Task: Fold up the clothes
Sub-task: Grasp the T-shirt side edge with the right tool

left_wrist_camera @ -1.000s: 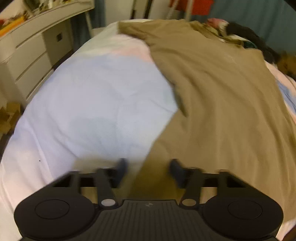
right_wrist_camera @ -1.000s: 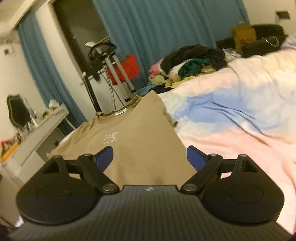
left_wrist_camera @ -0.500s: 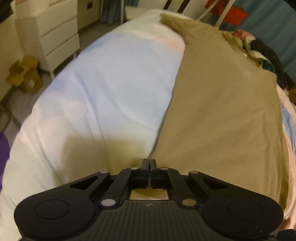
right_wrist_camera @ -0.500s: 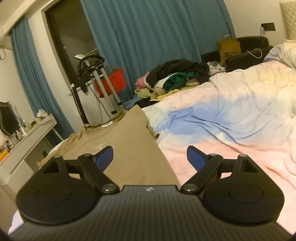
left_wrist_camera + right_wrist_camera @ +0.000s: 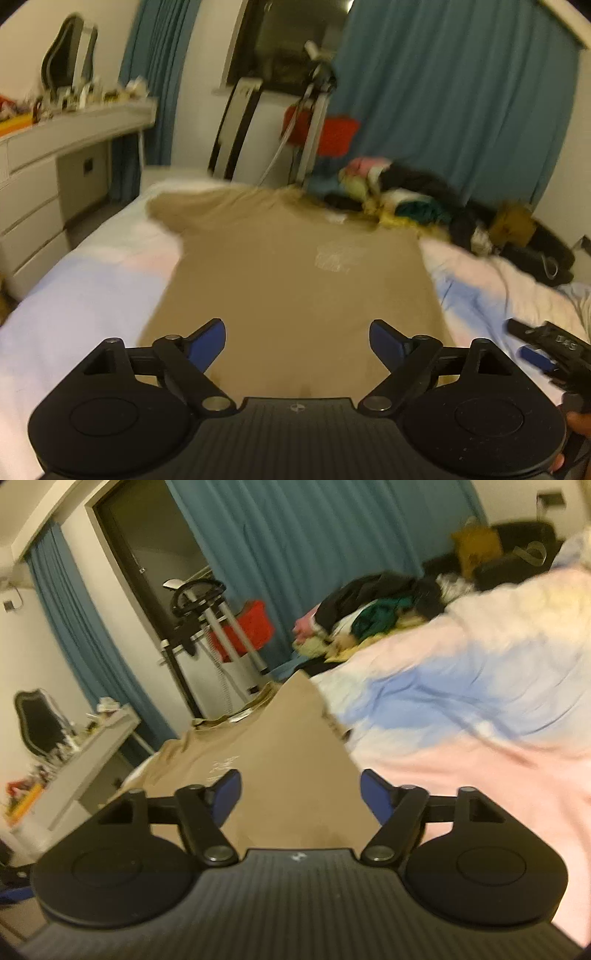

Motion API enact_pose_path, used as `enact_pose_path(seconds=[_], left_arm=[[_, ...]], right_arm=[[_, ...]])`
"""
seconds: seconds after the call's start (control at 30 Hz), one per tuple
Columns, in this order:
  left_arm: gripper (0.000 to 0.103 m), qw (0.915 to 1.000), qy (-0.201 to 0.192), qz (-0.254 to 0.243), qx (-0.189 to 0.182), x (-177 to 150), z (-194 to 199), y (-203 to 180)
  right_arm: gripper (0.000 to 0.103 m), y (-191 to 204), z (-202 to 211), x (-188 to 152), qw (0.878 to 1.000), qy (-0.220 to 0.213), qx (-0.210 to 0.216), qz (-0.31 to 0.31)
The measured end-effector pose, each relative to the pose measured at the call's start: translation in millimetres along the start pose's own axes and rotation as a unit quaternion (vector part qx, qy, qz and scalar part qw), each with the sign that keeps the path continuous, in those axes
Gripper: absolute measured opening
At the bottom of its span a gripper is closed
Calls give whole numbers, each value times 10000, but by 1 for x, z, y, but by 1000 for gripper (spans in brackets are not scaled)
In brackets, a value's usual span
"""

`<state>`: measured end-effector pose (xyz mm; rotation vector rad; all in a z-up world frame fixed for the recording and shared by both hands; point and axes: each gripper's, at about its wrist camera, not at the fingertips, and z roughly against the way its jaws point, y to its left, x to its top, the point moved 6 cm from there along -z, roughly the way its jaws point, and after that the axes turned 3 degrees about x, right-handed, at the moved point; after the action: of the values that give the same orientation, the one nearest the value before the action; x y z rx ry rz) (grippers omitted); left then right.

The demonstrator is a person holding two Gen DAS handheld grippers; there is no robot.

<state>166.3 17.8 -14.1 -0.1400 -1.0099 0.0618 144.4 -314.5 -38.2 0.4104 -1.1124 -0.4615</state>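
Now, shirt (image 5: 295, 280): flat on the bed (image 5: 92, 280), running straight away from both claws.
Left claw (image 5: 297, 341): apart, empty, over the hem.
Right claw (image 5: 301, 794): apart, empty, at the right edge.

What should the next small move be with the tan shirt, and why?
Probably lower the left tongs to the tan shirt near its left edge and close on it to start a fold. The shirt lies flat on the bed, print up, and both tongs, left and right, are open and hold nothing.
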Motion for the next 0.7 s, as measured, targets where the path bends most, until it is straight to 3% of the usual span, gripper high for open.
enact_pose_path(seconds=[0.1,0.27,0.33,0.5,0.7], left_arm=[[88,9984,-399,-237,325,-27,-41,-22],[80,9980,135,-119,612,-75,-113,-10],[81,9974,302,-52,651,-80,-131,-2],[85,9970,32,-409,651,-85,-150,-8],[85,9974,-148,-219,667,-100,-137,2]], right_arm=[[61,-3,-28,5,9997,178,73,-123],[34,-29,-90,19,9996,261,-60,-125],[31,-46,-122,23,9995,243,-180,-134],[31,-70,-194,17,9979,500,-328,-262],[31,-82,-221,18,9978,461,81,-461]])
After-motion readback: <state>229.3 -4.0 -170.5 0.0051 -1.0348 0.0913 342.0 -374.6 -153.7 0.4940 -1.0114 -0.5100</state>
